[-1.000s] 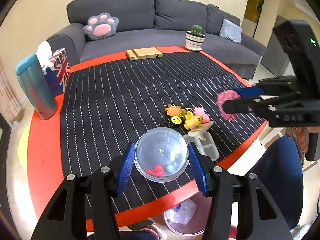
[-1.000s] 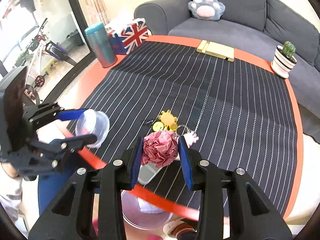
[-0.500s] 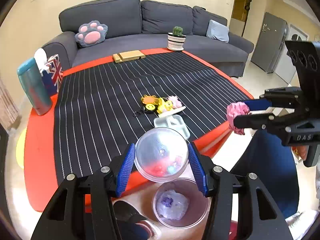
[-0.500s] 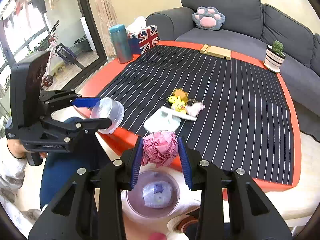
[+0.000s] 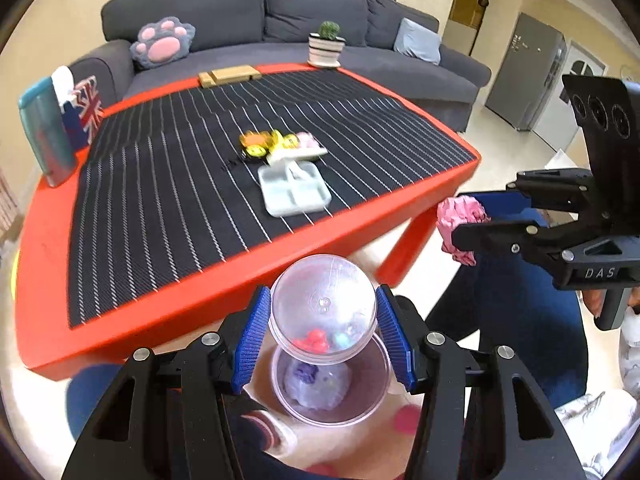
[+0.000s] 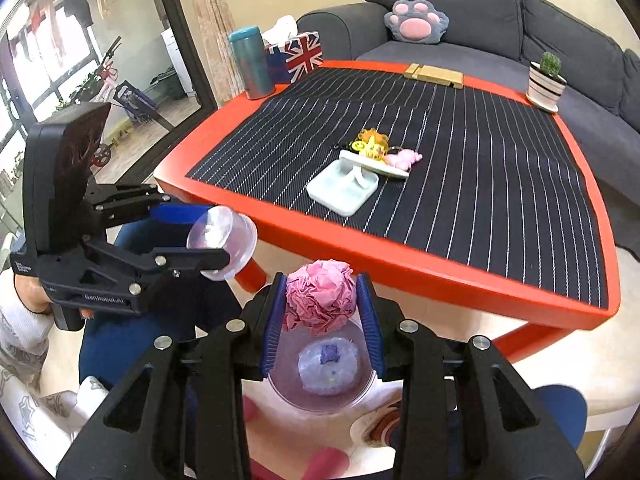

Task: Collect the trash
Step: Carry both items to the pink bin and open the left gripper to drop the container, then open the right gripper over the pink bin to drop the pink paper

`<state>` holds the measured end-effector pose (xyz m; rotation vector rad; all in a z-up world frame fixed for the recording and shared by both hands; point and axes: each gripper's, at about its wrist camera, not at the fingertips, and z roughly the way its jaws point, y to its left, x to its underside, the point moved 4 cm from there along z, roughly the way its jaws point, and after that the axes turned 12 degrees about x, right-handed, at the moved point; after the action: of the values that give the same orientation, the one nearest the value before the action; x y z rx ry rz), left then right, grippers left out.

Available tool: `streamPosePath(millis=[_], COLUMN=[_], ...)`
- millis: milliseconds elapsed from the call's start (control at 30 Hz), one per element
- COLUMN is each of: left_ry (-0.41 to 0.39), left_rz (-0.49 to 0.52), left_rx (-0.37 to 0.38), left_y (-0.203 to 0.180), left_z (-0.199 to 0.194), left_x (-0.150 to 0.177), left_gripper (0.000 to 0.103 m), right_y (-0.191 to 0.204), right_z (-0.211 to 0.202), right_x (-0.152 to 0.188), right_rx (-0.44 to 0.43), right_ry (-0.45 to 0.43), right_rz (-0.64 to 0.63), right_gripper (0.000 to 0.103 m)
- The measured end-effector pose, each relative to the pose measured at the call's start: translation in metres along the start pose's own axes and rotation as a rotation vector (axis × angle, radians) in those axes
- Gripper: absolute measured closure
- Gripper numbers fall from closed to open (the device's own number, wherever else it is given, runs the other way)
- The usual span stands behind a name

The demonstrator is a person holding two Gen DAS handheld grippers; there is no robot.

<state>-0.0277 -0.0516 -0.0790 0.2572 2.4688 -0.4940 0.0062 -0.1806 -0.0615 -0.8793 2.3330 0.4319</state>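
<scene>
Now your left tongs [image 5: 323, 330] clamp the clear round plastic cup [image 5: 323, 308], your right tongs [image 6: 321, 322] the crumpled pink paper ball [image 6: 320, 300] (both above the translucent floor bin [image 6: 320, 394], off the red bench [image 5: 120, 304]).

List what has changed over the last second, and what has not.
Both grippers pulled back off the table and now hang above the bin on the floor. The left gripper still clamps the clear cup, the right gripper the pink paper ball. Table items stayed put.

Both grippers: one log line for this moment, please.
left gripper: shut on cup | right gripper: shut on paper ball | both above bin | nothing dropped yet
</scene>
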Motion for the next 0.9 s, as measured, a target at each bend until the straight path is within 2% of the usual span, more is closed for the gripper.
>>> streamPosePath(millis=[167,200,233,267,433,900], left_ry=[0.012,0.016,0.008,-0.009,-0.020,-0.024], left_rz=[0.011,0.017,0.021,0.028,-0.013,-0.025], left_rx=[0.023,0.020,0.014,0.004,0.003,-0.024], left_y=[-0.011,-0.012,-0.013,-0.014,-0.006,0.000], left_z=[0.004,0.005,0.005,0.003,0.004,-0.001], left_x=[0.005,0.005,0.005,0.004,0.002,0.002], left_gripper=[0.048,0.041,0.015,0.008,0.008,0.008], right_y=[-0.001,-0.001,-0.001,-0.002,-0.001,0.002], right_z=[-0.002,-0.002,-0.002,-0.002,-0.001,0.001], right_x=[0.007,0.008,0.009,0.009,0.011,0.014], right_rx=[-0.001,-0.001,-0.001,-0.002,-0.009,-0.021], right_ry=[0.005,0.004,0.005,0.005,0.009,0.017], right_rz=[0.002,0.003,0.006,0.008,0.008,0.010], right_gripper=[0.067,0.067,0.067,0.067,0.067,0.067])
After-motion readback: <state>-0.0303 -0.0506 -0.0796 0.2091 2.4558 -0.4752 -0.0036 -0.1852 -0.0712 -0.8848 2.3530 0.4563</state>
